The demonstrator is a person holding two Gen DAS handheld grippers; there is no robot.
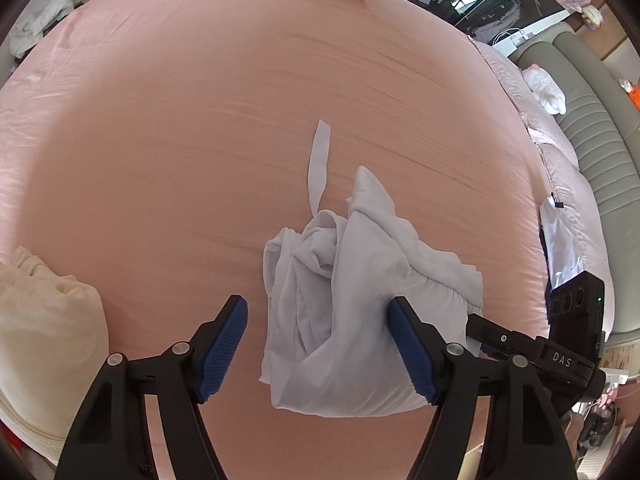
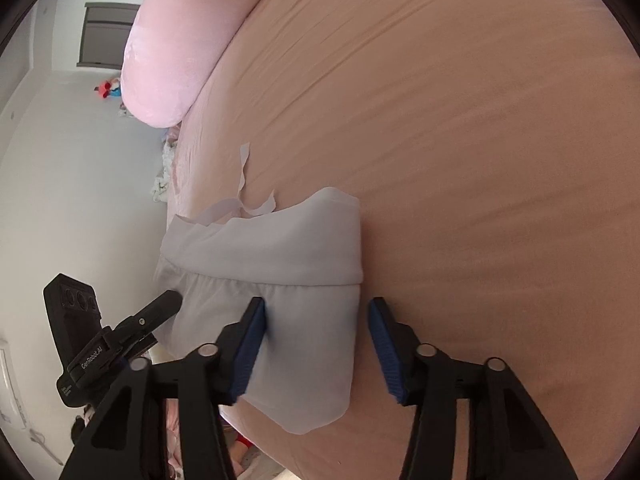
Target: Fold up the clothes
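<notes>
Left tongs (image 1: 318, 350): wide open, holding nothing, straddling the near end of the white garment (image 1: 360, 312).
Right tongs (image 2: 316, 346): also well open, empty; left pad pressed against the cloth, right pad just off its edge.
Garment place: crumpled heap on the pink bed sheet (image 1: 180, 140), near the bed's edge, a loose strap (image 1: 320, 156) trailing away from it.
Handling: light, thin, limp fabric, likely a bit slippery; it will sag and bunch when lifted.
Where to grip: the gathered band (image 2: 280, 240) or a hem corner, one per tongs, then spread flat.
Nearby: cream cloth (image 1: 44, 320) at left, pink pillow (image 2: 180, 48) beyond.
</notes>
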